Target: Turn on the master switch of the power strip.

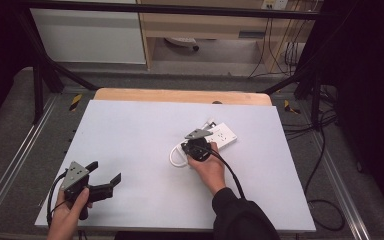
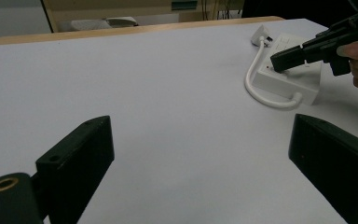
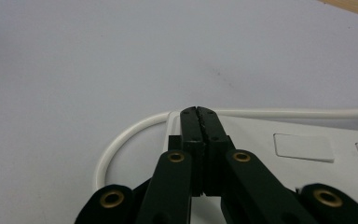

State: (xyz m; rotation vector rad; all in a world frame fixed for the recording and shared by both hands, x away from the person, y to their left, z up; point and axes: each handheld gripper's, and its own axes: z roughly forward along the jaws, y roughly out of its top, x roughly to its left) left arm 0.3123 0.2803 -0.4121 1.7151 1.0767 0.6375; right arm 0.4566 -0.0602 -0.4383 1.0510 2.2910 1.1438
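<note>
A white power strip (image 1: 223, 135) lies right of the table's middle, and its white cable (image 1: 175, 157) loops off its near-left end. My right gripper (image 1: 190, 145) is shut with nothing between its jaws. Its tips (image 3: 198, 111) rest on the top of the power strip (image 3: 307, 140) at the end where the cable (image 3: 121, 139) comes out. The left gripper view shows the same contact, the right gripper (image 2: 279, 63) on the power strip (image 2: 289, 81). My left gripper (image 1: 105, 172) is open near the front left corner, low over bare table (image 2: 168, 84), holding nothing.
The white tabletop (image 1: 140, 130) has a wooden edge (image 1: 180, 95) at the back. Black frame bars (image 1: 40, 75) stand at both sides. Cables (image 1: 325, 165) lie on the floor to the right. A cabinet (image 1: 90, 35) stands behind the table.
</note>
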